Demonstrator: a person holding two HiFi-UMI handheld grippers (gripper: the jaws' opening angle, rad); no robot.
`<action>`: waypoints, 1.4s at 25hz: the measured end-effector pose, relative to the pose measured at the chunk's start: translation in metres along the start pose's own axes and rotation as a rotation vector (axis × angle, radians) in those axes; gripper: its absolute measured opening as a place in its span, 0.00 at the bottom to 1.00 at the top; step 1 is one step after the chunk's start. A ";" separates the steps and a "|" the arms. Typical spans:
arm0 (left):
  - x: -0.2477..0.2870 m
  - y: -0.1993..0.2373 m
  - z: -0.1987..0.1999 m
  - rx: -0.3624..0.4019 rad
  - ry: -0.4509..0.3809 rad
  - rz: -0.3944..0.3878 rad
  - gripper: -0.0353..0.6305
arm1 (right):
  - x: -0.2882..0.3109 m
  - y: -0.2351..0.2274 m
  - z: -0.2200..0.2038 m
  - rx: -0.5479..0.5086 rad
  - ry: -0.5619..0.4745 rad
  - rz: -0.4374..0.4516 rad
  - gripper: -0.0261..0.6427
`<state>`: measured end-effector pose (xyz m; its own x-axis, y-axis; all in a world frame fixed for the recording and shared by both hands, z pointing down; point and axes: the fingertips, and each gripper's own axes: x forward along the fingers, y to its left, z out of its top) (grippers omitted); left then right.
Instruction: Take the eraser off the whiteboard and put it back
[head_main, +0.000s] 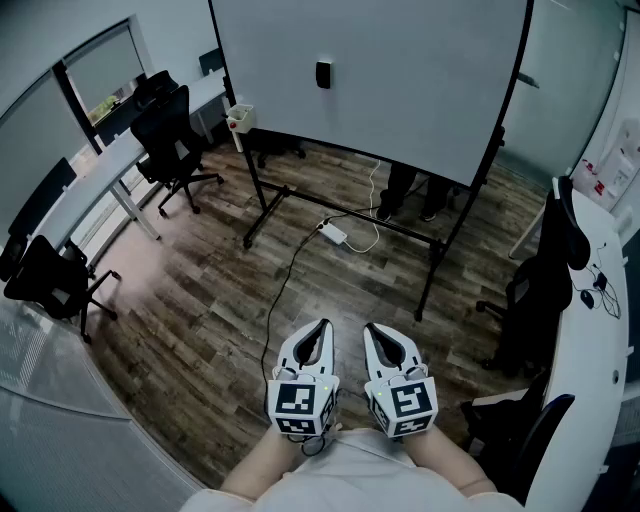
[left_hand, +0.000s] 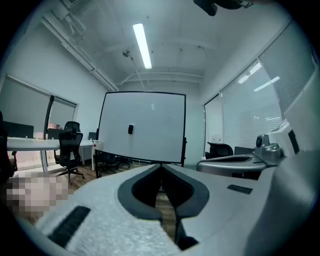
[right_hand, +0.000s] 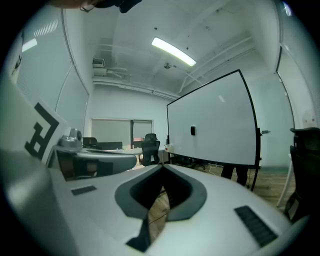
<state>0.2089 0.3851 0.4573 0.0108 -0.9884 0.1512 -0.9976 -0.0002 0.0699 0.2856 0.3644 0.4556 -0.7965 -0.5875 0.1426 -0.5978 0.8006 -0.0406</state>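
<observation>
A small black eraser (head_main: 323, 74) clings to the large whiteboard (head_main: 400, 90) far ahead; it also shows as a dark spot, the eraser (left_hand: 130, 129) in the left gripper view and the eraser (right_hand: 192, 131) in the right gripper view. My left gripper (head_main: 322, 324) and right gripper (head_main: 368, 328) are held side by side close to my body, well short of the board, both pointing at it. Each has its jaws shut with nothing between them, as the left gripper (left_hand: 161, 165) and right gripper (right_hand: 162, 165) show in their own views.
The whiteboard stands on a black wheeled frame (head_main: 262, 205) over a wood floor with a power strip and cable (head_main: 333, 235). Black office chairs (head_main: 172, 140) and a long desk (head_main: 95, 175) sit at left; another desk (head_main: 590, 330) and chairs are at right. Someone's legs (head_main: 400, 190) show behind the board.
</observation>
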 end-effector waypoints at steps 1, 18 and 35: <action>-0.001 0.002 0.000 -0.006 0.001 -0.002 0.08 | 0.001 0.002 0.000 0.003 -0.004 0.000 0.08; 0.003 0.055 -0.008 -0.023 0.015 -0.078 0.08 | 0.041 0.022 -0.013 0.043 0.029 -0.134 0.08; 0.047 0.161 -0.003 -0.001 0.026 -0.028 0.08 | 0.159 0.053 -0.013 0.015 0.061 -0.057 0.08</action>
<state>0.0492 0.3389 0.4786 0.0403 -0.9838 0.1748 -0.9968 -0.0275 0.0752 0.1280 0.3151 0.4889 -0.7541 -0.6238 0.2054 -0.6440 0.7636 -0.0455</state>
